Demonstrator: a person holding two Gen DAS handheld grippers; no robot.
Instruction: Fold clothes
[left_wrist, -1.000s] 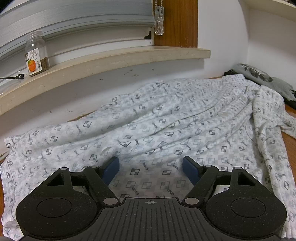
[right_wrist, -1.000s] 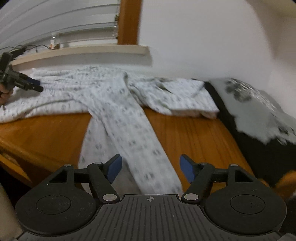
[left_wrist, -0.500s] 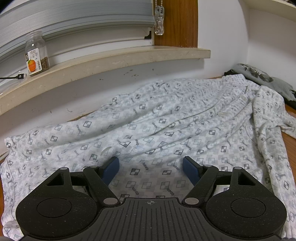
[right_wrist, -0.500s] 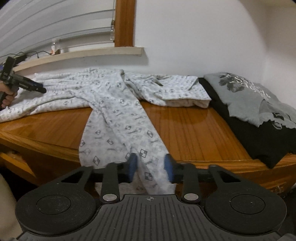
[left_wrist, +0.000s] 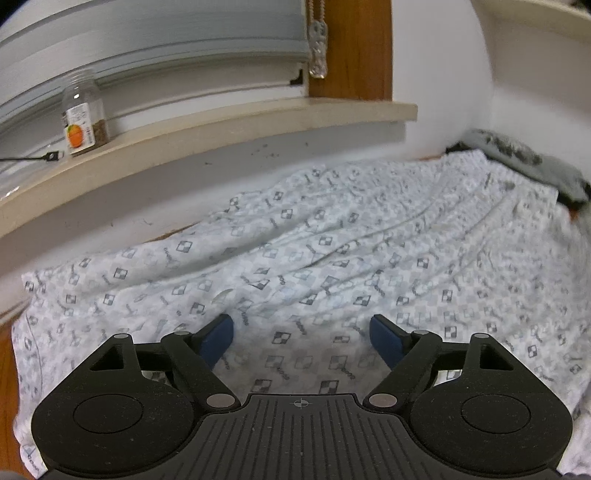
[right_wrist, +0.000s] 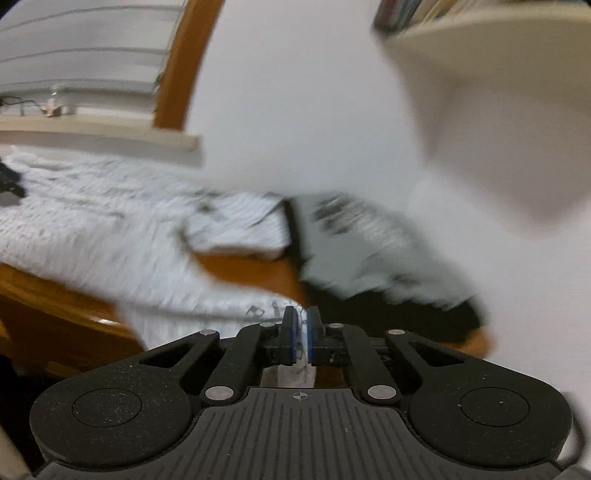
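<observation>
Patterned garment (left_wrist: 332, 266) spreads under the opening, empty left gripper (left_wrist: 302, 332), its edge pinched in the closed right gripper (right_wrist: 302, 325); blur hides detail there.

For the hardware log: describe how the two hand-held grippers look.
Both look alike. The left hand-held gripper and right hand-held gripper have speckled matte black bodies with two round discs, a ribbed centre plate bearing a small crosshair mark, black linkage arms with silver pivot pins, and blue pads.

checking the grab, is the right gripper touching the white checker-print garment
Touching: the right wrist view shows the right gripper shut on a strip of the white checker-print garment, pinched between its blue pads.
</observation>
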